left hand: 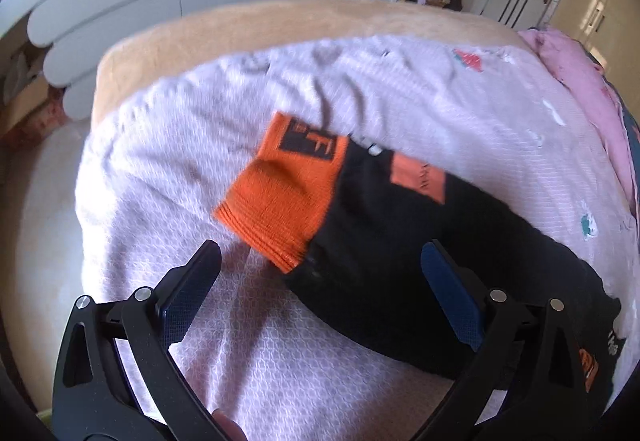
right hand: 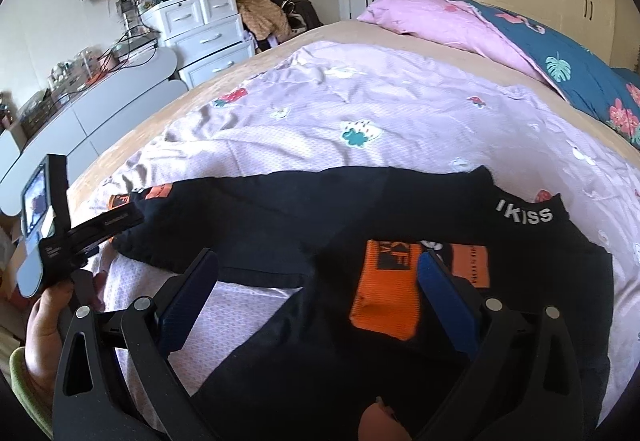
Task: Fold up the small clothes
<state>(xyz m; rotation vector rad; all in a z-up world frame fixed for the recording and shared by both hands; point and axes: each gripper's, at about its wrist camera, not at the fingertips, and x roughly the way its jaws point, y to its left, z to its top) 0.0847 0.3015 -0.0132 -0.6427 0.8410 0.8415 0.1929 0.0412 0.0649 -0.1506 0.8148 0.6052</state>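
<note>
The black sweatshirt (right hand: 280, 209) lies spread on the bed's lilac quilt (right hand: 360, 113), one orange cuff (right hand: 388, 293) already folded onto the body. Both the left gripper (left hand: 320, 281) and right gripper (right hand: 320, 281) hover with jaws spread, holding nothing. Biggest risk I'd guess: pinching the quilt along with the sleeve and dragging the fold crooked.

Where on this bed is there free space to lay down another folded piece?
Free: the lilac quilt beyond the black garment's collar, up to the pink blanket and blue pillow; also the strip left of its orange cuff. Crowded: the near edge, where the garment and both open grippers sit.
</note>
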